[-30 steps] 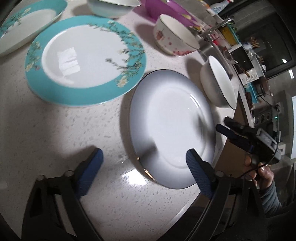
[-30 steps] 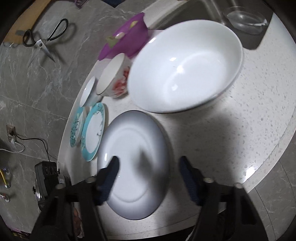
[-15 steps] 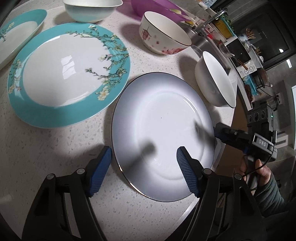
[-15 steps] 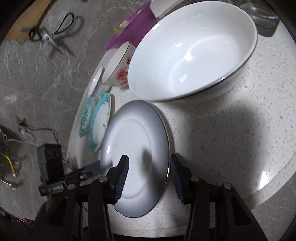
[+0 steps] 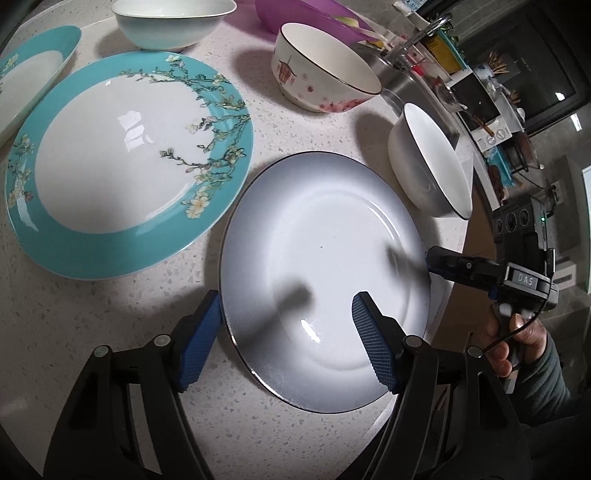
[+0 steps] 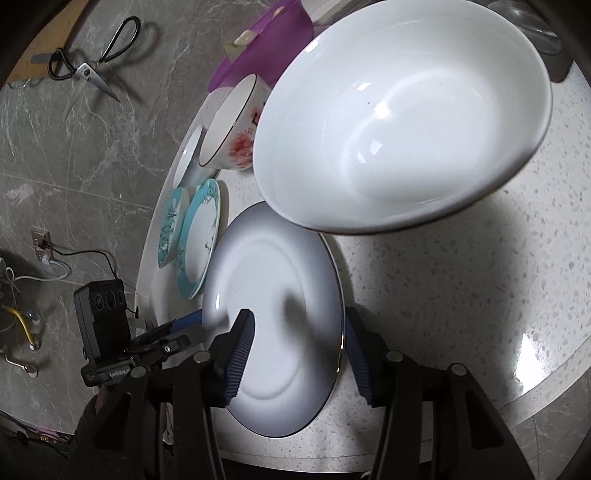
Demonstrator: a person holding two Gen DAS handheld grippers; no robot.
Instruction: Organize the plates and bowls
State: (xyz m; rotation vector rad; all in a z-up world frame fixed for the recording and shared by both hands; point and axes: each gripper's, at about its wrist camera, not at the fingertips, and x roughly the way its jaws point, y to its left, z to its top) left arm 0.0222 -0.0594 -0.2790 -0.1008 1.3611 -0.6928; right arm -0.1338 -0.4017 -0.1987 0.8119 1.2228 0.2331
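Observation:
A grey-white plate with a thin dark rim lies flat on the speckled counter. My left gripper straddles its left rim: one blue finger sits outside on the counter, the other hangs over the plate. Its jaws are closing and the pads do not press the rim. My right gripper straddles the opposite rim, jaws also closing, pads clear of the plate. Each gripper shows in the other view: the right gripper at the plate's far edge, the left gripper low on the left.
A teal floral plate lies beside the grey one, a second teal plate behind it. Around them stand a white bowl, a pink-flowered bowl, a pale bowl and a purple bowl. The counter edge runs close by.
The left gripper has slid right until its jaws span the grey plate's rim, and they have narrowed. The right gripper has tilted closer to the opposite rim, its jaws much narrower.

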